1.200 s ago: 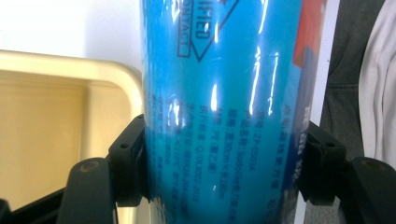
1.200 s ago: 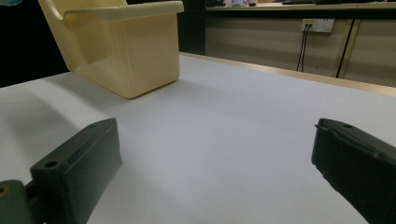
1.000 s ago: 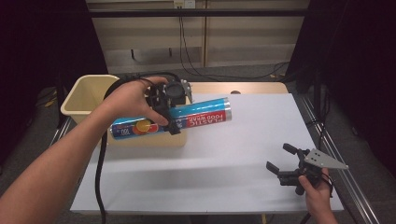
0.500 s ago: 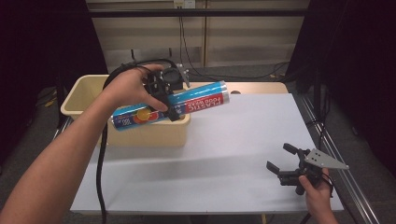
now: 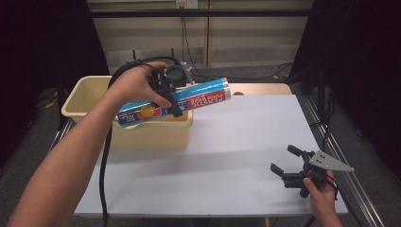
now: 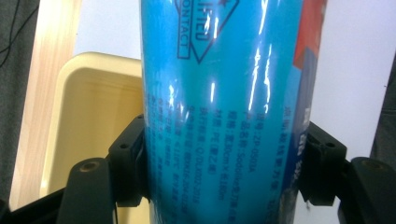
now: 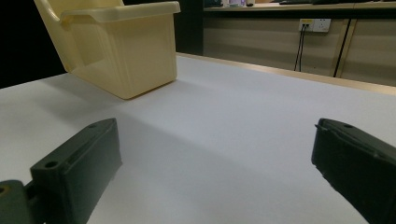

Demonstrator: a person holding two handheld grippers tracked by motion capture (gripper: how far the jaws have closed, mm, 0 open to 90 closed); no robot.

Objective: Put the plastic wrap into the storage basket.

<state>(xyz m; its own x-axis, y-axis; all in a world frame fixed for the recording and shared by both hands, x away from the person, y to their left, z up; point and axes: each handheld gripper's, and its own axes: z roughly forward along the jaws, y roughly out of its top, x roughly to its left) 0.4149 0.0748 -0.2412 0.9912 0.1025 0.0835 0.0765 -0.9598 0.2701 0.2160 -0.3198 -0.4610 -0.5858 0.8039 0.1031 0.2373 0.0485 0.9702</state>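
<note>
A long blue and red box of plastic food wrap [image 5: 175,102] hangs tilted in the air over the pale yellow bin [image 5: 85,94]. My left gripper [image 5: 166,92] is shut on its middle, and both jaws press the blue box [image 6: 219,116] in the left gripper view, with the bin [image 6: 88,135] below it. My right gripper [image 5: 283,163] rests open near the table's front right corner, jaws wide apart with nothing between them. In the right gripper view the bin [image 7: 121,46] stands far off on the white table [image 7: 224,130].
The white table top [image 5: 236,142] has a wooden strip [image 5: 265,88] along its far edge. A black cable [image 5: 105,165] trails from the left gripper down along the forearm. Metal rails [image 5: 331,137] run beside the table's right side.
My left gripper has carried the food wrap box up and to the left, from beside the bin to above it. The right gripper has stayed put.
</note>
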